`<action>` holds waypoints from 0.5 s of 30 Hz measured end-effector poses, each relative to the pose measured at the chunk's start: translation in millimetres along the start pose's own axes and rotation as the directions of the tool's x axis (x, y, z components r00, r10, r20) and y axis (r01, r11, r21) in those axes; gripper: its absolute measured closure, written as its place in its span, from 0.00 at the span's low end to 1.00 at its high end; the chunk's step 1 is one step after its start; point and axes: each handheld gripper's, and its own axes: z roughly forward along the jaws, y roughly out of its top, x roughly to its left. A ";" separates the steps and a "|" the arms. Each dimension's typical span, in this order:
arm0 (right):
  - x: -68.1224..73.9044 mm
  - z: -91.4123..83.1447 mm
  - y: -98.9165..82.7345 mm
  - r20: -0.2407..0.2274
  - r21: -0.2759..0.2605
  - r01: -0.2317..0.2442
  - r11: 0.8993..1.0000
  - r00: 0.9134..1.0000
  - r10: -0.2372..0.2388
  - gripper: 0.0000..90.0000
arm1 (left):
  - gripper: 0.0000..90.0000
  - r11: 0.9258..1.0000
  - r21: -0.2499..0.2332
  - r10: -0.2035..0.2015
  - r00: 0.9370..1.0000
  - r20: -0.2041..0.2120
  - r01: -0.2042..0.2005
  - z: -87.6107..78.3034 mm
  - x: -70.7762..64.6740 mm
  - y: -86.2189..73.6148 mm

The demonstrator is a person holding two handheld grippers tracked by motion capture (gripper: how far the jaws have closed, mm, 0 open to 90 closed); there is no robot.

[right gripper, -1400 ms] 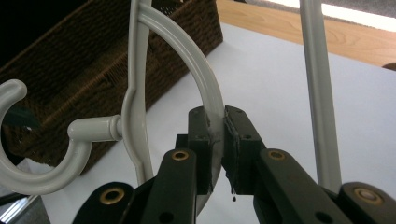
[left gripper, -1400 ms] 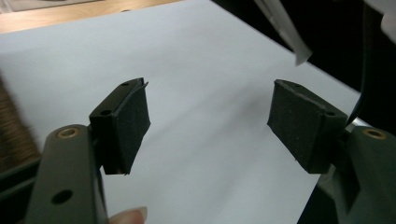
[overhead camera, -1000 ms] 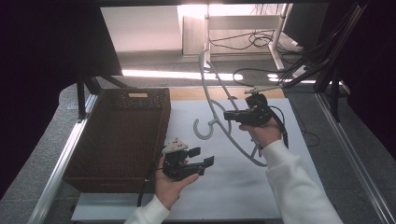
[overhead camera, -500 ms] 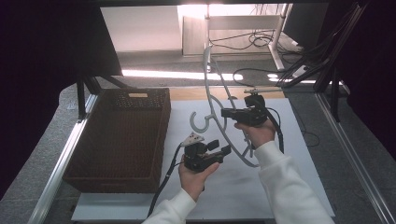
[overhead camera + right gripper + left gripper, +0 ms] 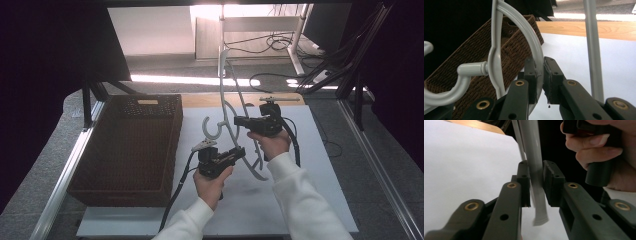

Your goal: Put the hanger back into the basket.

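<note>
- High view shows the pale grey moulded plastic clothes hanger [image 5: 227, 107] lifted off the white table sheet [image 5: 320, 165], standing on edge at about 12 o'clock from the person's hands, its hook [image 5: 210, 127] curling toward 9 o'clock; lifting looks done, placing is left, probably into the dark brown woven wicker basket [image 5: 125, 145] at 9 o'clock, though that is my guess
- right gripper [image 5: 539, 72] is clamped on a curved shoulder of the hanger, black jaws pressed flat to both faces of the thin rib
- left gripper [image 5: 535, 182] brackets a lower arm end of the hanger; one jaw touches or nearly touches, a sliver of gap shows at the other, so the jaws are parted and the pinch is not finished
- hanger plastic is smooth, slightly glossy, flat-ribbed with a rounded hook; basket weave is coarse and matte; sheet is plain, with faint smudges near 6 o'clock
</note>
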 end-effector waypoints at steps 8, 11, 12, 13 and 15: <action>-2.0 -1.5 -0.6 -0.029 0.000 -0.019 1.000 0.999 0.019 0.89 | 0.90 1.000 0.023 0.001 0.998 0.056 -0.002 -6.0 6.0 3.7; -1.9 -1.4 -0.6 -0.031 -0.001 -0.016 1.000 0.999 0.016 0.88 | 0.90 1.000 0.031 0.001 0.997 0.073 -0.003 -8.7 7.4 5.5; -2.1 -1.5 -0.6 -0.032 -0.002 -0.015 1.000 0.999 0.014 0.88 | 0.90 1.000 0.030 -0.001 0.997 0.079 -0.002 -9.6 7.7 6.2; -2.4 -1.6 -0.5 -0.033 -0.003 -0.011 1.000 0.999 0.011 0.86 | 0.90 0.999 0.035 0.000 0.997 0.082 -0.003 -10.9 8.2 7.0; -3.1 -3.0 -0.1 -0.032 -0.011 -0.007 1.000 0.999 0.007 0.82 | 0.90 0.999 0.043 0.006 0.996 0.084 -0.009 -13.5 9.6 8.8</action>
